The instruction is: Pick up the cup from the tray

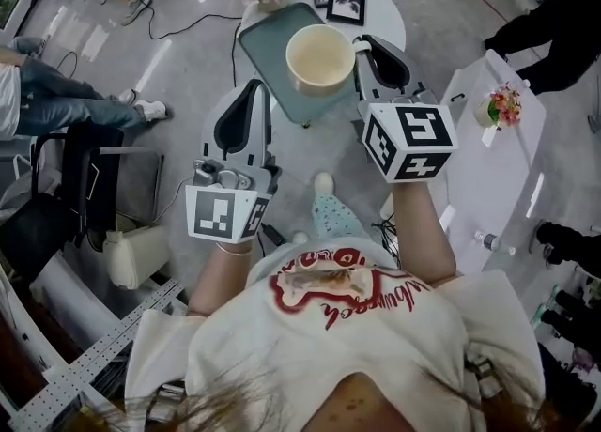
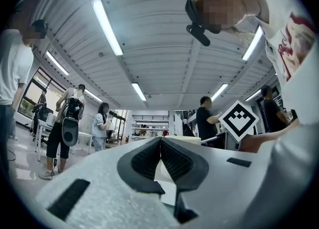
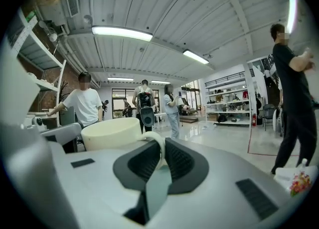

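Right gripper pinching cup by handle. Cup seemingly hanging clear above tray. Left gripper idling, pressed together, at tray's 7 o'clock edge.

In the head view the handle of the cup is mostly hidden by the right gripper, and the middle of the tray is covered by the cup. The framed pictures are too small to be read.

head view looks steeply down; gripper views low, near jaws; head, right share cup.
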### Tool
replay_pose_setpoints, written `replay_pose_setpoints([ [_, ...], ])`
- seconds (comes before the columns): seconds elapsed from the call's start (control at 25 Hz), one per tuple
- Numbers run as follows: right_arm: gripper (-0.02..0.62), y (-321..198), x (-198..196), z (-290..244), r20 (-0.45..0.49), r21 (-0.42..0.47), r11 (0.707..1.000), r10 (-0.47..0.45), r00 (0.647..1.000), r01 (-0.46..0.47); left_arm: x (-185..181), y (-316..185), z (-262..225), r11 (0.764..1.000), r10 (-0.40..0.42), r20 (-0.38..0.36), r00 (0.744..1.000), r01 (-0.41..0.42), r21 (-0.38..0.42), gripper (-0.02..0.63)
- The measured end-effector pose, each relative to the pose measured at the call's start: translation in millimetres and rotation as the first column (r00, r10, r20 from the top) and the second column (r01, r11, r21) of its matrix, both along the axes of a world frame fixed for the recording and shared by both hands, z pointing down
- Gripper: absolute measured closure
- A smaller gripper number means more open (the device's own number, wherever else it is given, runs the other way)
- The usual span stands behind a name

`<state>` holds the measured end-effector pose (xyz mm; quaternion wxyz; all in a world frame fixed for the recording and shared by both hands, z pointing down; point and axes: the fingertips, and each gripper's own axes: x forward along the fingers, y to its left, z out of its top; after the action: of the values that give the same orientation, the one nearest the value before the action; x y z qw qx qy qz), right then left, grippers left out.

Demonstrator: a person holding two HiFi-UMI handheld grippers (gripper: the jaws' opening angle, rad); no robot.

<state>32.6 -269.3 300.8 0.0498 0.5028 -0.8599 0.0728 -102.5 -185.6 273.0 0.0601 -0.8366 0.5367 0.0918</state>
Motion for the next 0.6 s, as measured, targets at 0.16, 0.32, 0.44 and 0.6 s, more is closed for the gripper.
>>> replay_pose_setpoints([
  [0.16, 0.549, 60, -2, -2, 0.004, 0.001, 0.999, 0.04, 0.999, -0.04, -5, 58, -4, 1.0, 0.025, -0.004, 1.0, -0.025, 0.002, 0.591],
  [0.32, 0.549, 117, -3, -4, 0.041, -0.018, 0.997, 0.081, 0.996, -0.081, -6, 111, -7, 0.998, 0.059, -0.004, 0.998, -0.059, -0.001, 0.591],
  [0.44, 0.549, 153, -5, -10, 0.044, -0.014, 0.995, 0.095, 0.994, -0.095, -6, 143, -11, 0.997, 0.077, -0.002, 0.997, -0.077, 0.0, 0.591],
  [0.6, 0.549, 191, -2, -20, 0.047, -0.001, 0.995, 0.097, 0.994, -0.097, -1, 173, -19, 0.996, 0.089, 0.0, 0.996, -0.089, 0.013, 0.591],
])
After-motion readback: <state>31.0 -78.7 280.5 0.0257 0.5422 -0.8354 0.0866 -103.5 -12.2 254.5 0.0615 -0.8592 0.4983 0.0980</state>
